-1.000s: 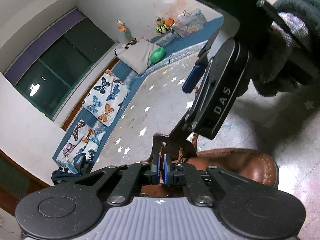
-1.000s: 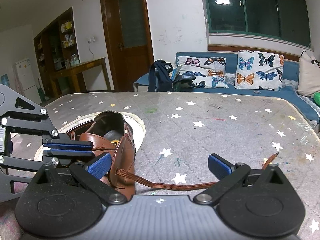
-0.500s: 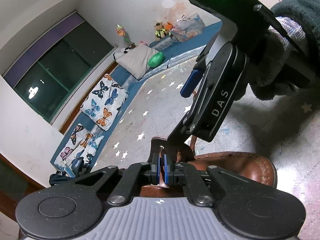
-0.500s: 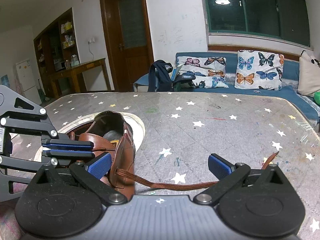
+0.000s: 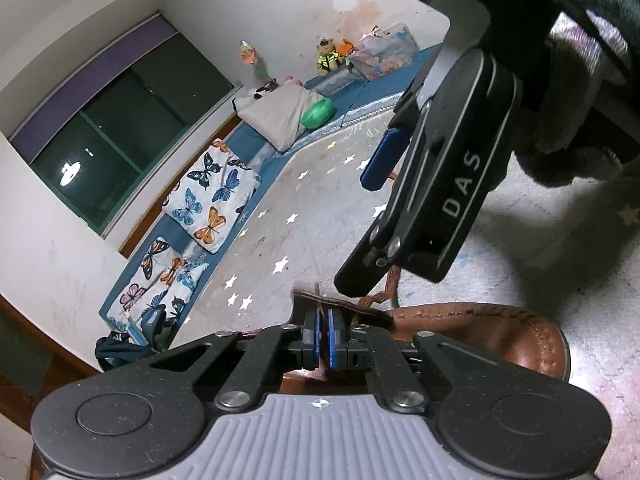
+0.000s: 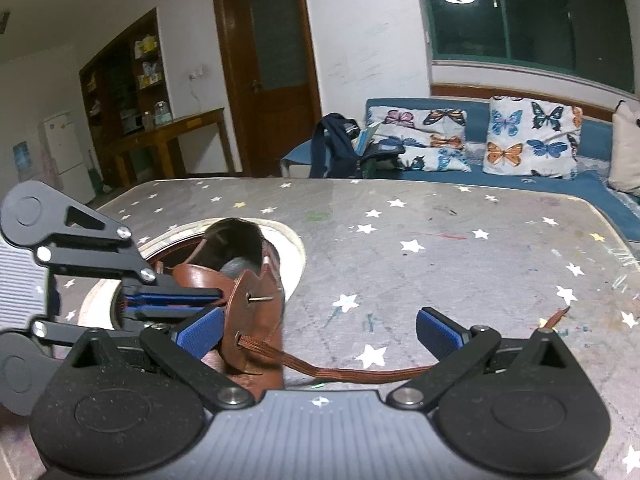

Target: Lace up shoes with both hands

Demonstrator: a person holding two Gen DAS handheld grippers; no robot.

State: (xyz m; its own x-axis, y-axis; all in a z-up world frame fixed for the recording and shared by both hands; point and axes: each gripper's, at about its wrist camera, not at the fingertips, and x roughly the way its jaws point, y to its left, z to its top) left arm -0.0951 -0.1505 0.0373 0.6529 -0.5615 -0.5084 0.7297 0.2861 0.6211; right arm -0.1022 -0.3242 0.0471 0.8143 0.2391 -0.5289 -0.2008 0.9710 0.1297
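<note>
A brown leather shoe [image 6: 248, 280] is seen on the star-patterned table [image 6: 440, 240], its opening turned away from the right wrist camera, with the left gripper [image 6: 216, 300] pressed together on what appears to be the lace end, whose metal tip [image 6: 260, 299] pokes out through an upper eyelet toward the right gripper [image 6: 320, 330]. The right gripper is held spread wide and empty, the eyelet flap just beside its left finger, so the tip lies up and to the left of its open jaws. The lace [image 6: 360, 368] is trailed from the lower eyelet rightward across the table beneath that gripper; nothing is seen inside the shoe.
</note>
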